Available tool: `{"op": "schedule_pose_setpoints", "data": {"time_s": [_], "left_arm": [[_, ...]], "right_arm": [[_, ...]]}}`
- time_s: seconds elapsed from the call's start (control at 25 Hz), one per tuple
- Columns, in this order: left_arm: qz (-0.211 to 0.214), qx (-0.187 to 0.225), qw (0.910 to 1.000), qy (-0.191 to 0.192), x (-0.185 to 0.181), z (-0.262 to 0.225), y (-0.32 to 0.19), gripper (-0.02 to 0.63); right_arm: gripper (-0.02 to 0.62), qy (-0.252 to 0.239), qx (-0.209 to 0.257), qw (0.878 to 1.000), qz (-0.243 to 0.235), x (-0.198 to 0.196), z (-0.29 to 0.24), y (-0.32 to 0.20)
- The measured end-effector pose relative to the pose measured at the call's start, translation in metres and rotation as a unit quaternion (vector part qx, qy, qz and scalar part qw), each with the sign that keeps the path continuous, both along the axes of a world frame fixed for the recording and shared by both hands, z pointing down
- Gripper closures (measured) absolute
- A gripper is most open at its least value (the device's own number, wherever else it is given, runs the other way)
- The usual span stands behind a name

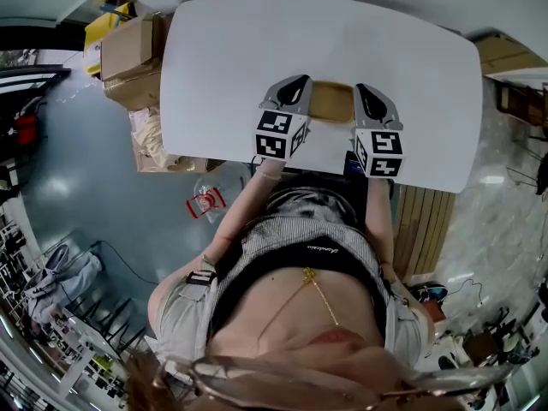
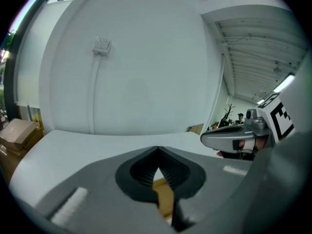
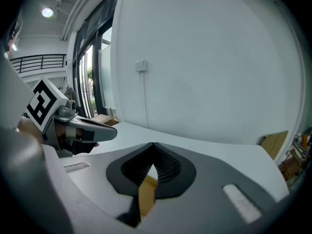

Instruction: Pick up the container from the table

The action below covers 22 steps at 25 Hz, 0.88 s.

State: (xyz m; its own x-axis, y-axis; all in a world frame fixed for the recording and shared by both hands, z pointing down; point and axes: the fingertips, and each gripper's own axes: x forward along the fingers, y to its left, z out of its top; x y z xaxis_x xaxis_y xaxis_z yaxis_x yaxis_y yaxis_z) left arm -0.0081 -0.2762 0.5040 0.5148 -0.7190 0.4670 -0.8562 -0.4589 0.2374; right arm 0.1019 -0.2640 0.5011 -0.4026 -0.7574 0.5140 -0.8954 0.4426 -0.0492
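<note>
The left hand-held gripper (image 2: 157,150) and right hand-held gripper (image 3: 153,145) are clenching the container (image 1: 332,101) walls; lift both evenly, level.

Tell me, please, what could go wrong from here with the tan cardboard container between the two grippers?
The left gripper and right gripper are shut, and only a sliver of the tan cardboard container shows between their jaws, so any hold looks thin and could slip. With one gripper either side, uneven hands could tilt it.

Jaws of left gripper (image 2: 157,151) together on tan container (image 2: 164,195) edge, over white table (image 2: 58,145).
</note>
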Motion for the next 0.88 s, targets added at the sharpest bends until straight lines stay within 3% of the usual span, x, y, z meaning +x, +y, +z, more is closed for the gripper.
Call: {"op": "schedule_pose_setpoints", "data": {"time_s": [0.88], "left_arm": [[-0.009,-0.100,0.9946,-0.026,-0.015,0.078,0.018,0.605]], "right_arm": [[0.571,0.031,-0.107,0.994,-0.006,0.013,0.085,0.022]]}}
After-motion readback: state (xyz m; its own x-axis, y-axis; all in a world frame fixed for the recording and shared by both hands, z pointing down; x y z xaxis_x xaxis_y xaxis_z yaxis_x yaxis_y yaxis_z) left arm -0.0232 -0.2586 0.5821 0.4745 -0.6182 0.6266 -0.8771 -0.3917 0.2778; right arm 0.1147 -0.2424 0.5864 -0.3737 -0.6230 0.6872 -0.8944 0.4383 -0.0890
